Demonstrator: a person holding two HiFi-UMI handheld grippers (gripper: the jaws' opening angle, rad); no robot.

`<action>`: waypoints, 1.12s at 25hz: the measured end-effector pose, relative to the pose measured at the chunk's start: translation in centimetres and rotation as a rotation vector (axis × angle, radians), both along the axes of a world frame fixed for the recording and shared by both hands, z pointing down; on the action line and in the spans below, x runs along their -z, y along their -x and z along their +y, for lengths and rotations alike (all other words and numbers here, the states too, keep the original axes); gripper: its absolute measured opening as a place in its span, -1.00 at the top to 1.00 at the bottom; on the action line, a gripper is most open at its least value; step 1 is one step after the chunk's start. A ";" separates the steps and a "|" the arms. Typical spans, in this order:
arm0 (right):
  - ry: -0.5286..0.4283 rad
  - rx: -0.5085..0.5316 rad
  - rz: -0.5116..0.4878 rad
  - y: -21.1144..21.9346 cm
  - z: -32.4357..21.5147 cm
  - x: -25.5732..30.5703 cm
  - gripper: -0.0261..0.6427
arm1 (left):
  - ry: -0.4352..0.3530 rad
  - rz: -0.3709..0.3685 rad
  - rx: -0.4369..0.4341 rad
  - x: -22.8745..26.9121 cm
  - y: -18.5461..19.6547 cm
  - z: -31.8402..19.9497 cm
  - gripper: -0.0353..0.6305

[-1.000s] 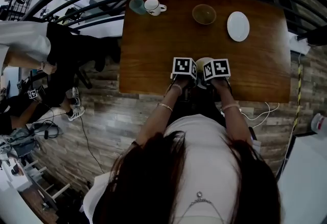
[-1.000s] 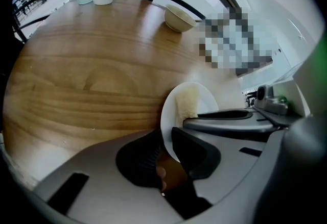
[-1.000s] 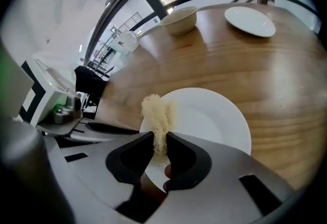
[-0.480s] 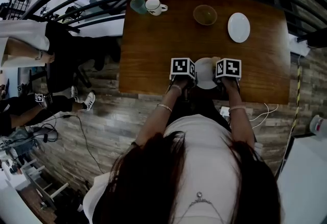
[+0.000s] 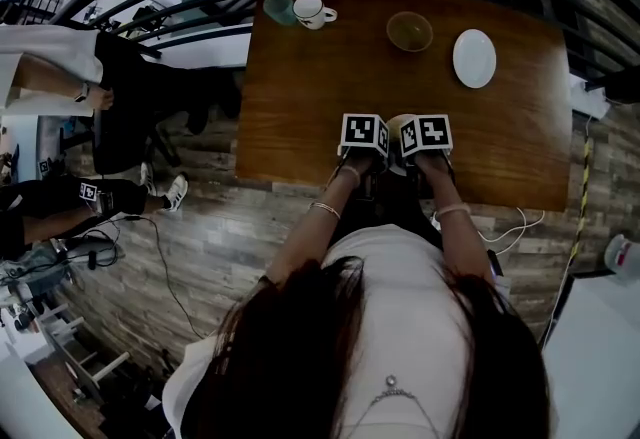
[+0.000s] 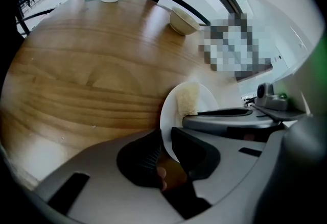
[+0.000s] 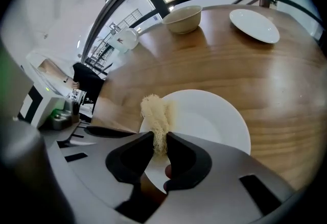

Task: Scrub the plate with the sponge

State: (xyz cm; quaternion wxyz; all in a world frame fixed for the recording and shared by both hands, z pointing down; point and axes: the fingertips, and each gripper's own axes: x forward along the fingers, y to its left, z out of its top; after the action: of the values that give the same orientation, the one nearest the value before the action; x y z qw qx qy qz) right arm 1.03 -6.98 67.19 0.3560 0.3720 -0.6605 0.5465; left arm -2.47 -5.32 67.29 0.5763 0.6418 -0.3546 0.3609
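**A:** Right gripper view first: your right gripper [image 7: 160, 140] has its jaws drawn narrow on the sponge [image 7: 155, 114], a pale, fibrous pad. The pad's free end lies on the white plate [image 7: 209, 123], close to its left rim.

**B:** In the left gripper view, your left gripper [image 6: 166, 139] is clamped on that plate's near rim, one jaw on each face. The plate sits at the front edge of the table [image 6: 92, 75], between your two grippers. Whether it rests on the wood or is lifted off it, I can't tell.

**A:** I'd judge you are in the scrubbing step itself: the sponge is on the plate and the plate is braced. The pad is at one side, so the broad face to its right looks like the ground to cover.

**B:** The next move calls for a firm left clamp while you sweep the sponge across the face, pressing lightly. Push too hard and the plate may pivot in your left jaws, or the soft pad may slip from your right.

**A:** The bowl [image 5: 410, 31], second plate [image 5: 474, 58] and mug [image 5: 315, 11] stand well apart at the far side, clear of your stroke.
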 end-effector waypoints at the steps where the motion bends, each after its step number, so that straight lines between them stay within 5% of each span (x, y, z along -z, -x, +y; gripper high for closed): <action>1: 0.005 -0.011 -0.016 0.1 0.0 0.0 0.65 | 0.000 0.000 0.005 0.0 0.1 -0.1 0.67; 28: -0.073 -0.208 0.113 -8.9 -0.6 0.5 0.65 | -0.002 0.018 0.055 -0.3 0.6 -0.4 0.67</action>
State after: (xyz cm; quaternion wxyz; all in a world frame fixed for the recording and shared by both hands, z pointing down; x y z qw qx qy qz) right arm 9.93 -7.61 66.72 0.3204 0.4815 -0.6166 0.5341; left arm -3.03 -5.75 67.58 0.5886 0.6356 -0.3674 0.3385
